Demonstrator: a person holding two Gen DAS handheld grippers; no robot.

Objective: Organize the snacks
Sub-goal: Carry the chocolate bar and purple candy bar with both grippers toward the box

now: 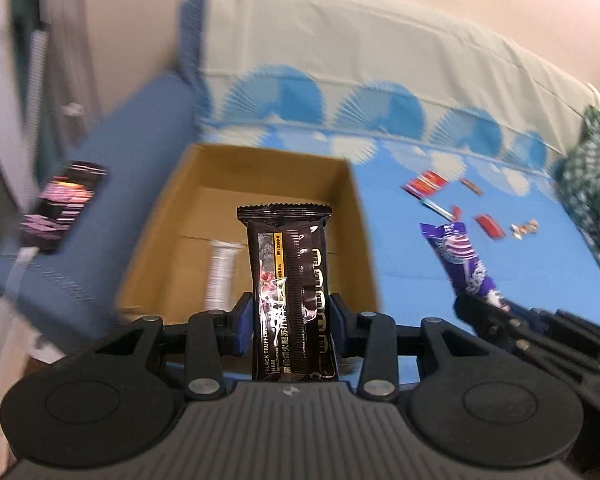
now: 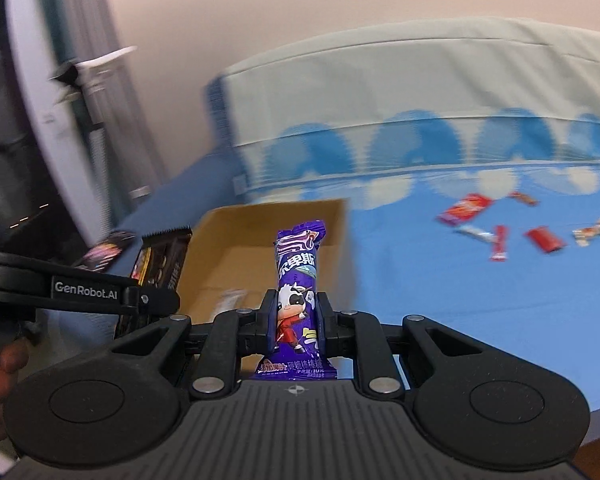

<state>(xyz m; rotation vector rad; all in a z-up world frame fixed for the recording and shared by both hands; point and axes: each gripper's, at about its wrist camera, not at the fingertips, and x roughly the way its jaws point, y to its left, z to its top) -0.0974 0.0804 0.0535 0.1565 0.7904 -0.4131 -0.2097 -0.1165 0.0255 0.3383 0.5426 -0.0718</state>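
The bed (image 1: pixel 440 264) carried an open cardboard box (image 1: pixel 236 168) with one white pack (image 1: pixel 220 276) lying in it, while loose snacks (image 2: pixel 500 228) lay well apart on the blue sheet, so the box looked to be the collecting place. Both hands were tilted downward towards it: the left hand-held gripper (image 1: pixel 288 320) was clenched on a dark cracker pack (image 1: pixel 288 280) held upright over the box, and the right hand-held gripper (image 2: pixel 296 320) was clamped on a purple lollipop pack (image 2: pixel 298 280), likely for dropping in.

Bedroom, blue-sheeted bed (image 1: pixel 460 280), folded quilt (image 1: pixel 360 52)
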